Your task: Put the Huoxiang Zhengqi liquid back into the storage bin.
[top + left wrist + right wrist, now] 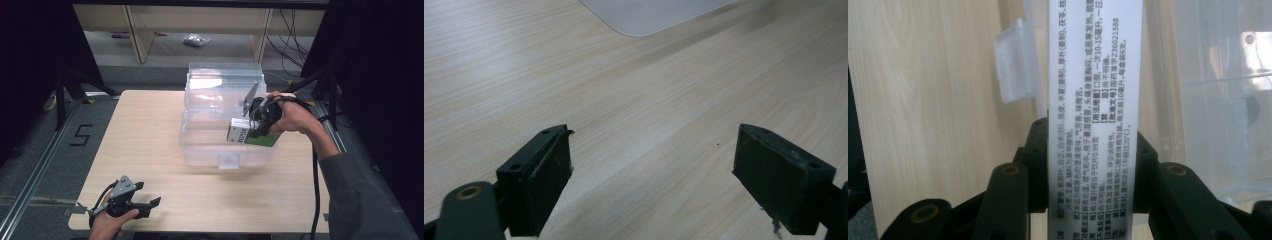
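The right claw [1092, 165] is clamped on a white-and-green medicine carton [1093, 100], its jaws pressing the carton's two broad faces low down so that the printed side panel runs up between them. In the high view the carton [245, 134] hangs at the right side of a clear plastic storage bin [200, 150], about level with its rim and seemingly just inside the wall; the bin's front latch tab [1015, 67] shows beside the carton. The step looks like placing the carton in the bin, though it could equally be coming out. To do it well, keep the carton clear of the wall, lower it flat to the floor of the bin, and only then release. The left claw [150, 204] rests wide open and empty at the near-left corner of the tabletop [150, 135].
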`<state>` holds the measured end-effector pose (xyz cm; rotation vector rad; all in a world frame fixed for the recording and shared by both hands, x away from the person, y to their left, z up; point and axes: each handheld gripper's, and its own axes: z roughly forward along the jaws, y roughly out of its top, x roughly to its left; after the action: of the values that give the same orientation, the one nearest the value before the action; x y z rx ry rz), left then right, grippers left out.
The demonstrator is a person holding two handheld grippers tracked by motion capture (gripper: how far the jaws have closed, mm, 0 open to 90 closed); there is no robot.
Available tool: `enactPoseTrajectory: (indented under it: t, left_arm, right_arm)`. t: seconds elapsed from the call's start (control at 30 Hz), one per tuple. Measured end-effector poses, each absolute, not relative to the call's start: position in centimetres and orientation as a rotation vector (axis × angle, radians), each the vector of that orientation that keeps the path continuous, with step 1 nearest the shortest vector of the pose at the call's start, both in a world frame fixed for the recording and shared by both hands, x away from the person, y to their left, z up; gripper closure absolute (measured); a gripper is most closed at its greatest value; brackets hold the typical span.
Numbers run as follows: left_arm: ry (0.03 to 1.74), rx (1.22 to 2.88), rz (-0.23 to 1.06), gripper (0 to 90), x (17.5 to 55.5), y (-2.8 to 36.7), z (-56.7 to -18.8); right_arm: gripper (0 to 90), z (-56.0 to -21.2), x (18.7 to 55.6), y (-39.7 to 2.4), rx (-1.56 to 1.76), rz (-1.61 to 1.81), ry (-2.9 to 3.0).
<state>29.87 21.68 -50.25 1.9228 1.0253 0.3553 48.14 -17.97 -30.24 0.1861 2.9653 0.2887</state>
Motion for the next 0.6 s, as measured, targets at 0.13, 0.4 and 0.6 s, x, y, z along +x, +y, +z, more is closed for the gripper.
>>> enactPoseTrajectory:
  t: [0.13, 0.4, 0.6]
  left_arm:
    - [1.026, 1.927, 0.358, 14.9, 29.9, 21.7, -50.2]
    - [1.023, 1.925, 0.353, 14.9, 29.9, 21.7, -50.2]
    - [1.021, 1.925, 0.353, 14.9, 29.9, 21.7, -50.2]
  right_arm:
    - [64.5, -30.9, 49.3, -17.9, 0.181, 0.29, 2.967]
    - [64.5, -32.3, 50.6, -17.9, 0.229, 0.259, 2.98]
    - [64.4, -33.8, 51.6, -18.2, 0.232, 0.257, 2.98]
